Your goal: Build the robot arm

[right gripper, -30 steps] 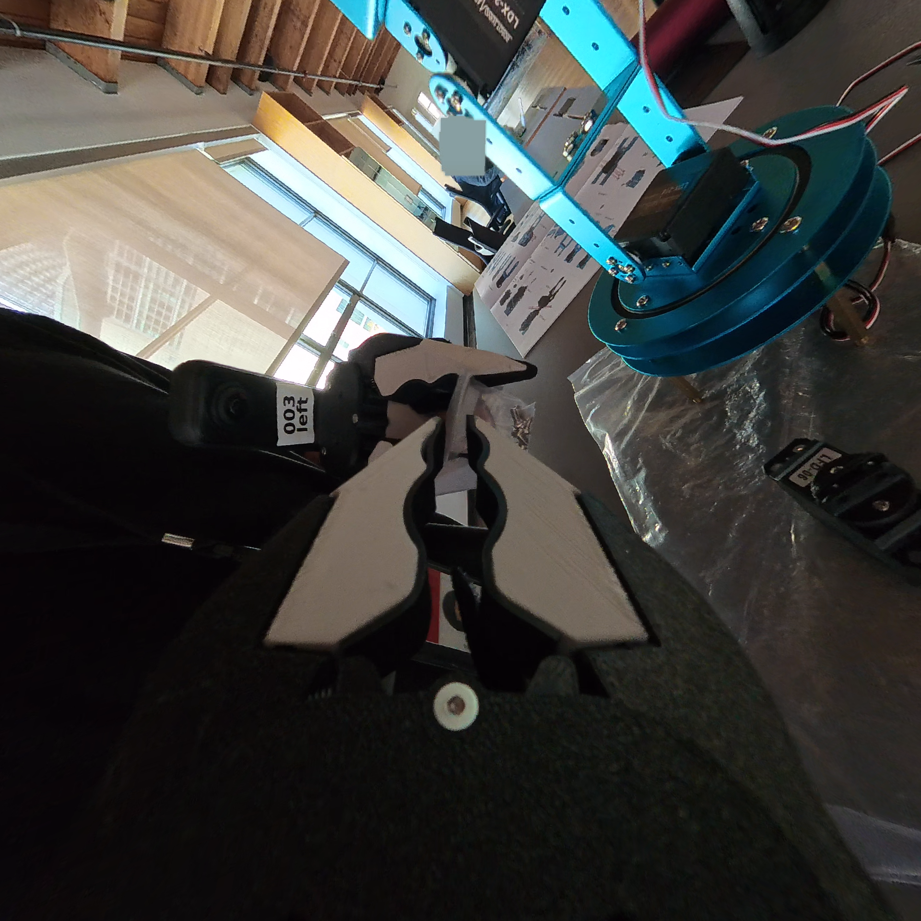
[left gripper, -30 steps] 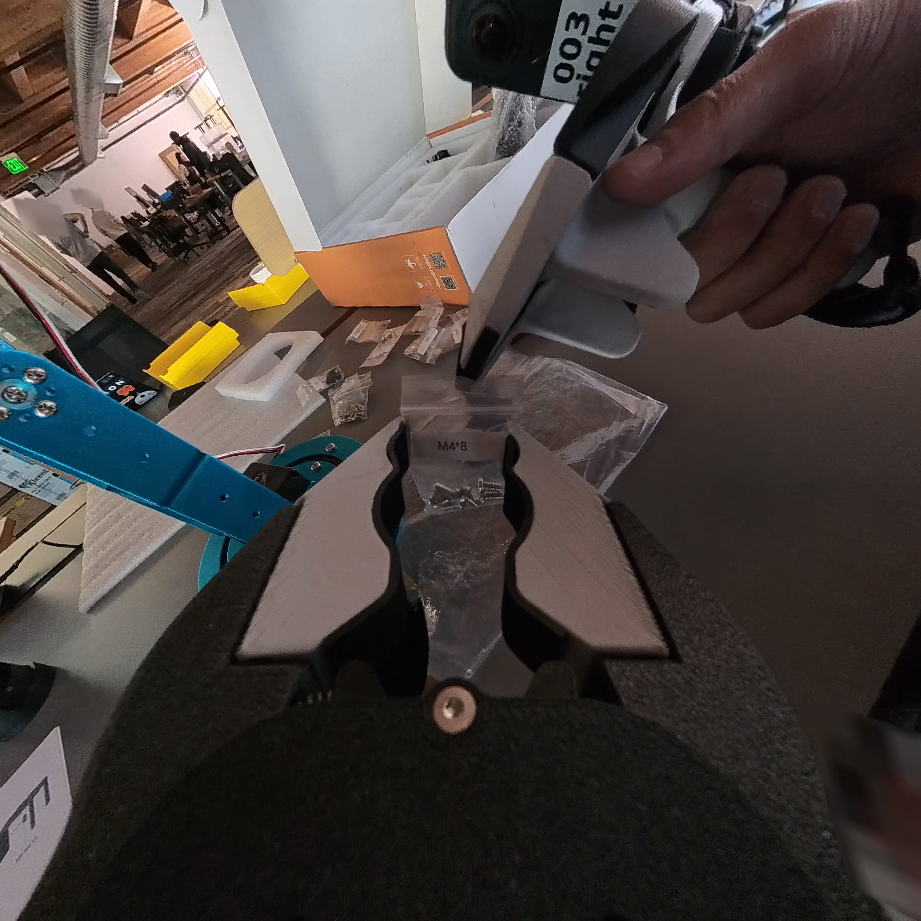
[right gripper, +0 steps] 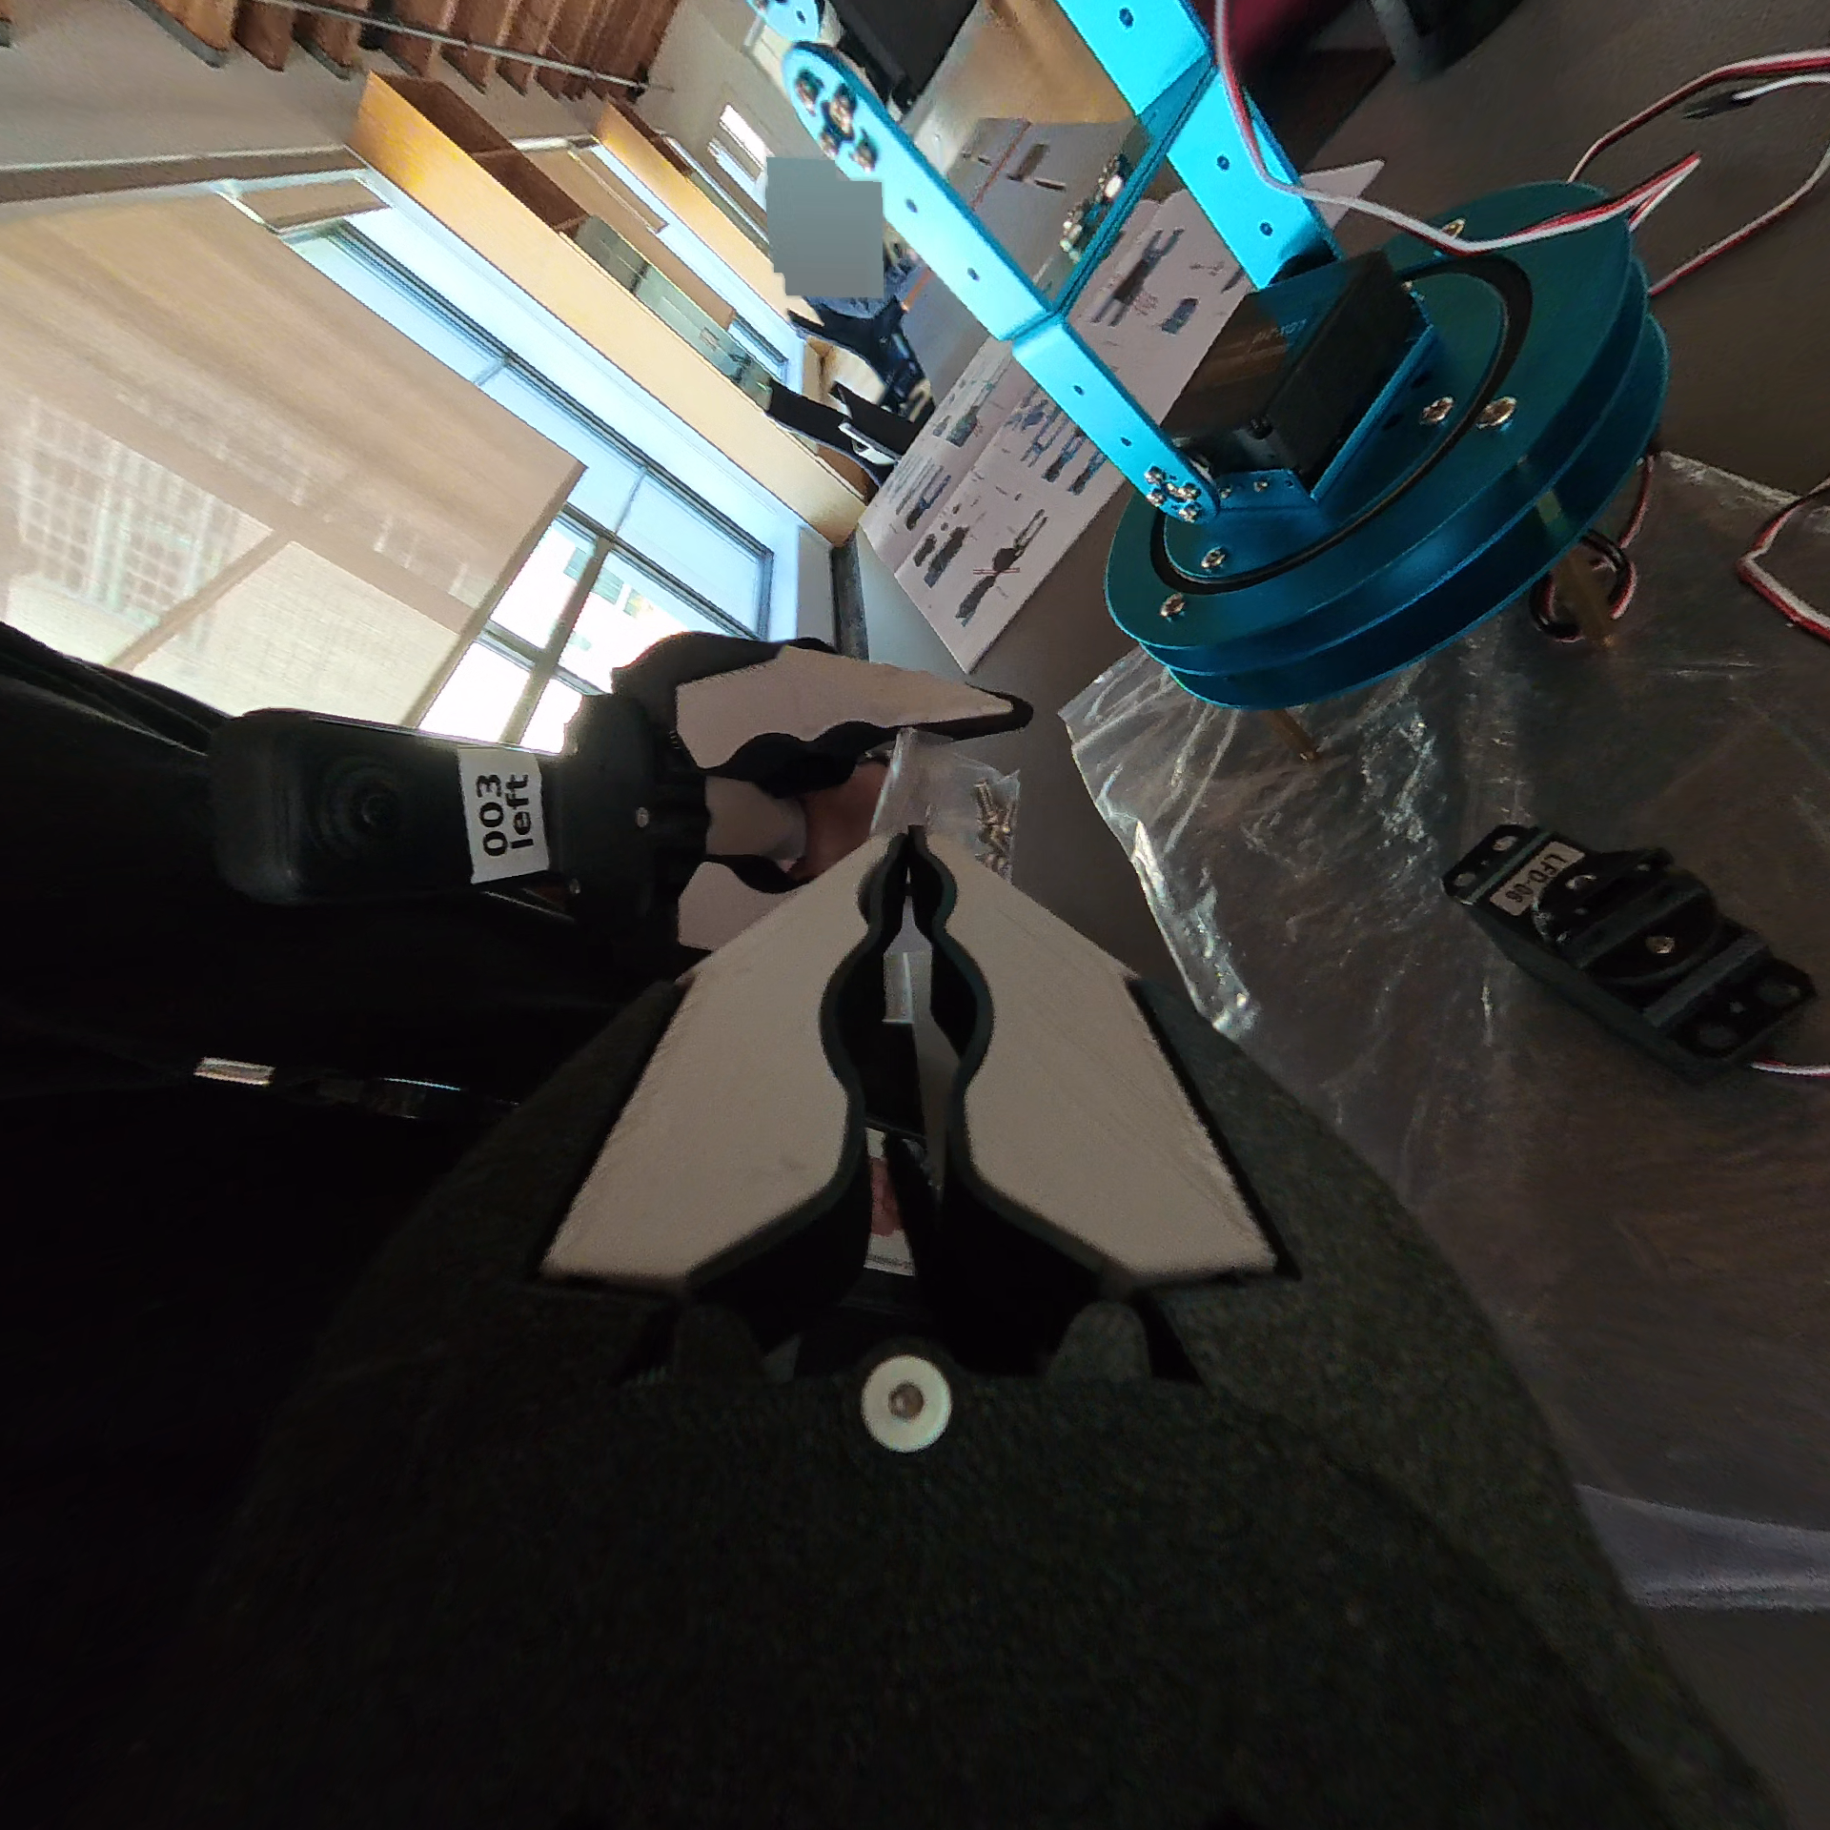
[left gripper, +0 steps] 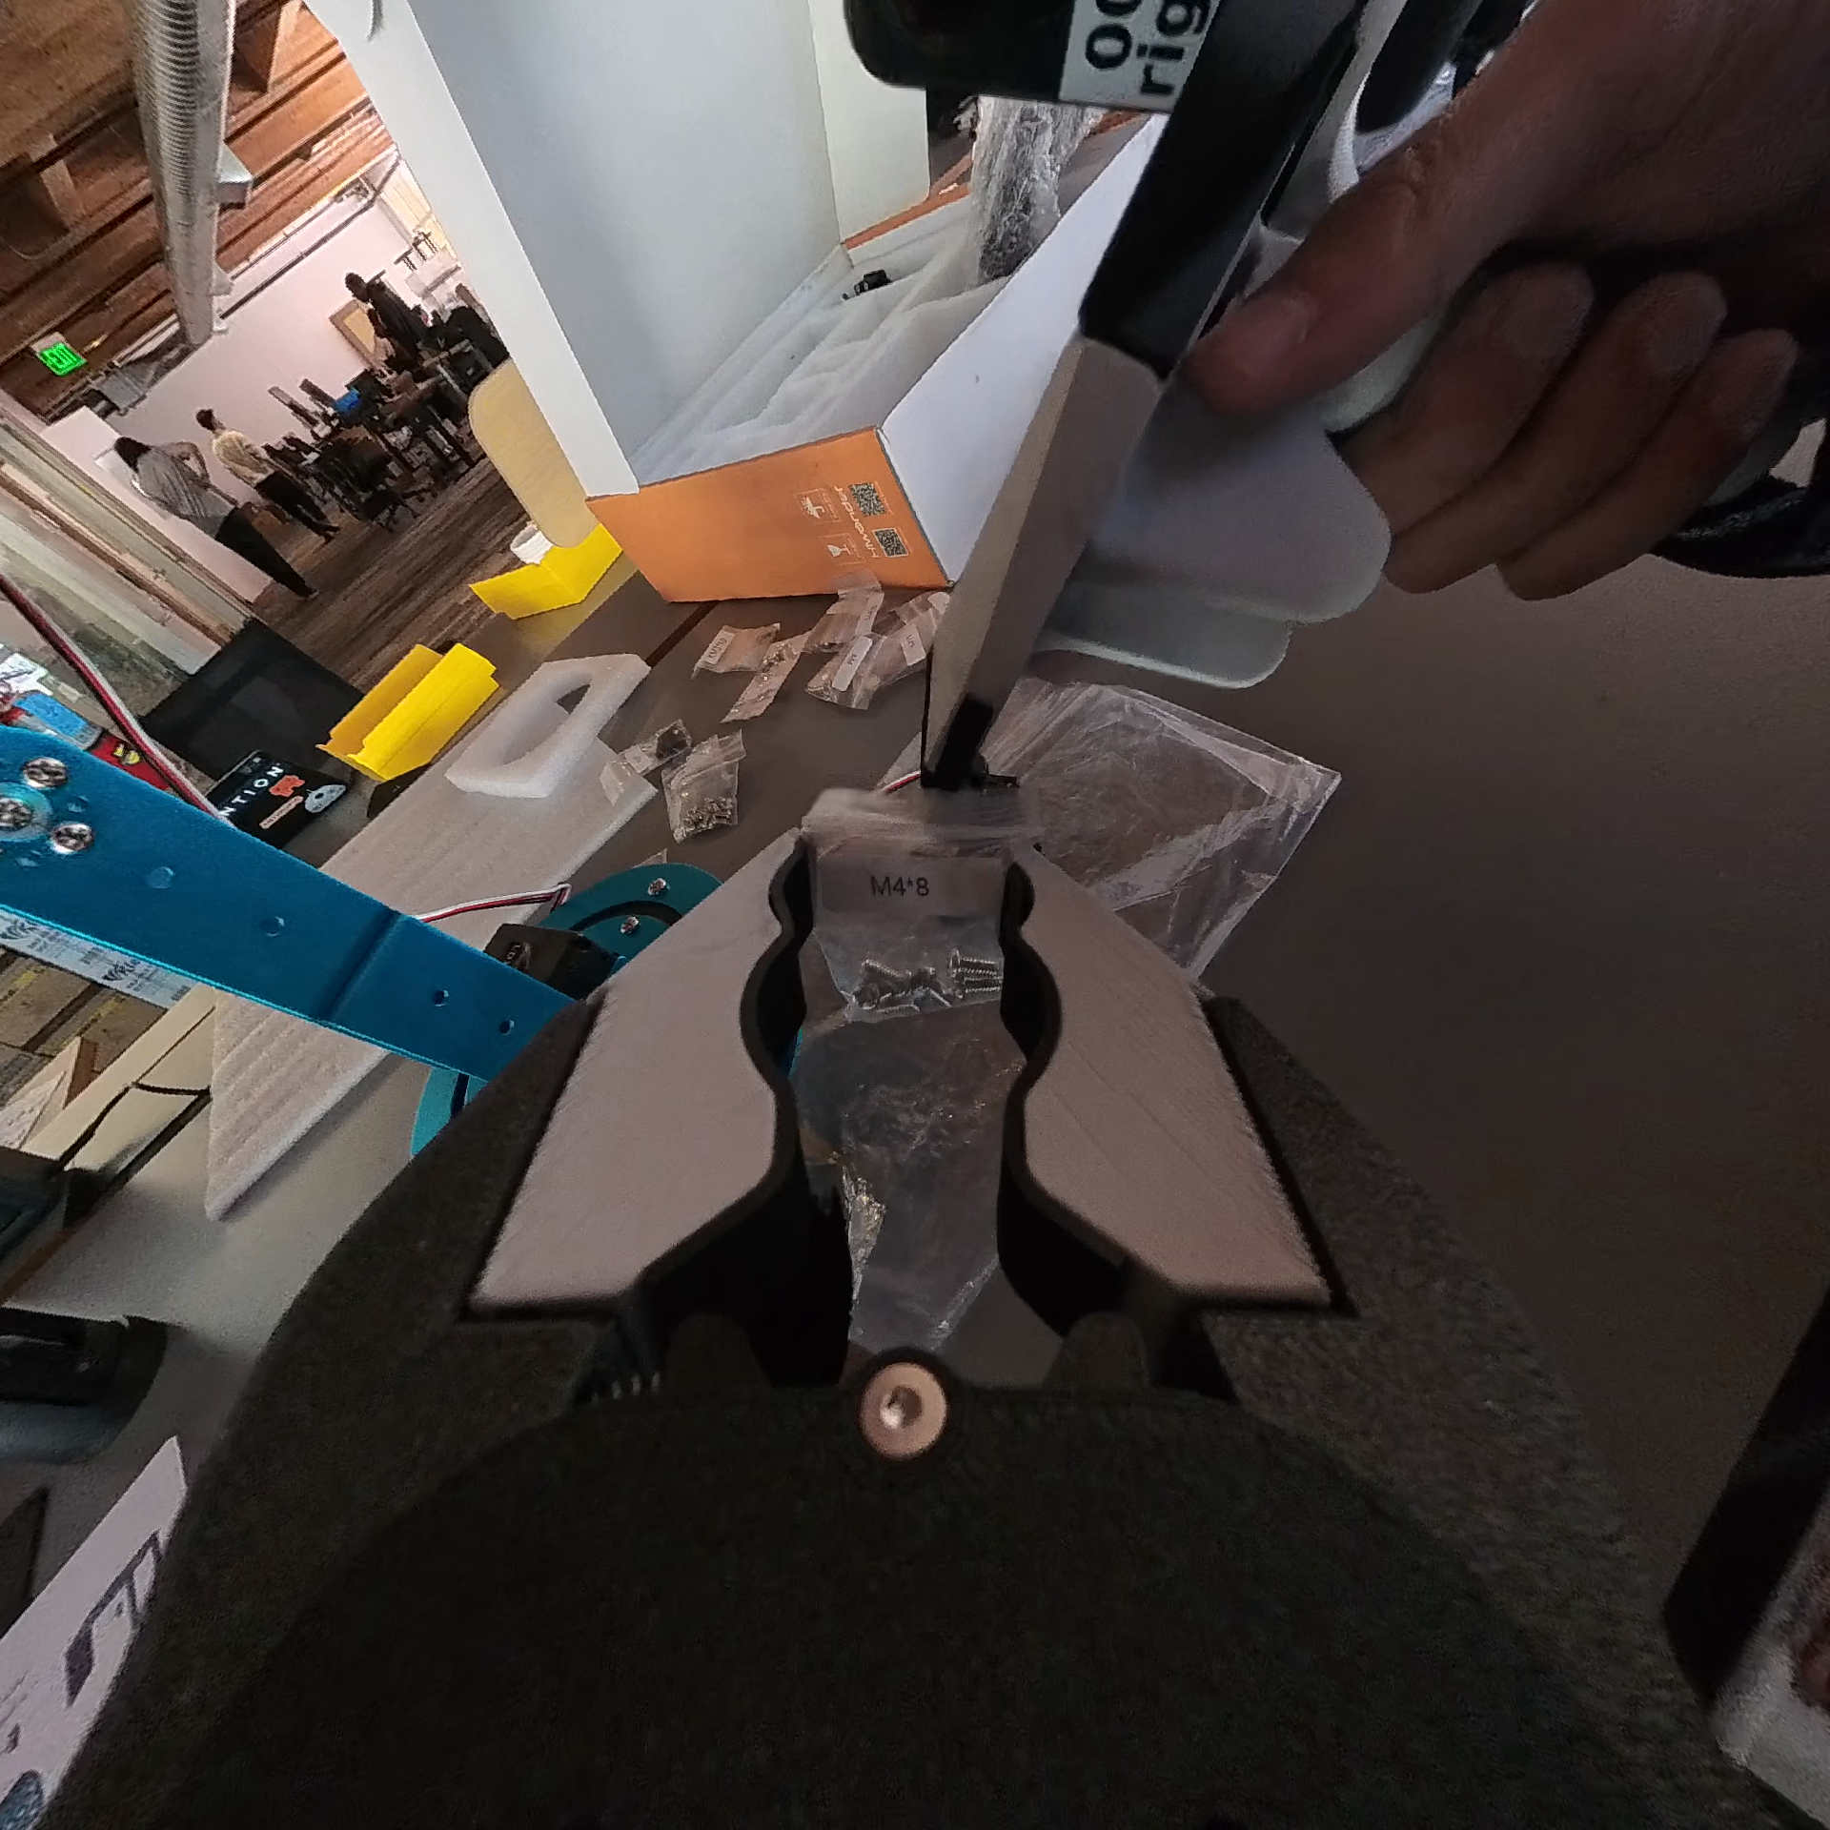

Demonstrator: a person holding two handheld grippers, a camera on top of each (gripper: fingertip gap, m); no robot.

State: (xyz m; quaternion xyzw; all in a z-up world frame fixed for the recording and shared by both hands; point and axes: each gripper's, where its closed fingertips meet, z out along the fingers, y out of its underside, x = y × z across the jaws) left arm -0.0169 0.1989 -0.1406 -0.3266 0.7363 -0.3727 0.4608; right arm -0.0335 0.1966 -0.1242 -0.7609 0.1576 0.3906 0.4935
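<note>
From the left wrist view, the left gripper (left gripper: pixel 916 871) has the small screw bag (left gripper: pixel 911 990) clamped across its width, one side edge against each finger, lifted off the table (left gripper: pixel 1535 891). The right gripper (left gripper: pixel 956 762), in a hand (left gripper: pixel 1584 327), comes down from above onto the bag's top strip; a second ago it sat slightly lower on that strip. Beyond the tips lie a crumpled clear bag (left gripper: pixel 1169 782), loose screw packets (left gripper: pixel 852 654) and an orange box (left gripper: pixel 792 535). A blue bracket arm (left gripper: pixel 248 921) crowds the left flank; the right flank is open table.

From the right wrist view, the right fingers, earlier a little apart, now pinch together on the bag's top edge (only a sliver shows). A blue round base (right gripper: pixel 1436 555) and a black servo (right gripper: pixel 1634 951) sit off to its right.
</note>
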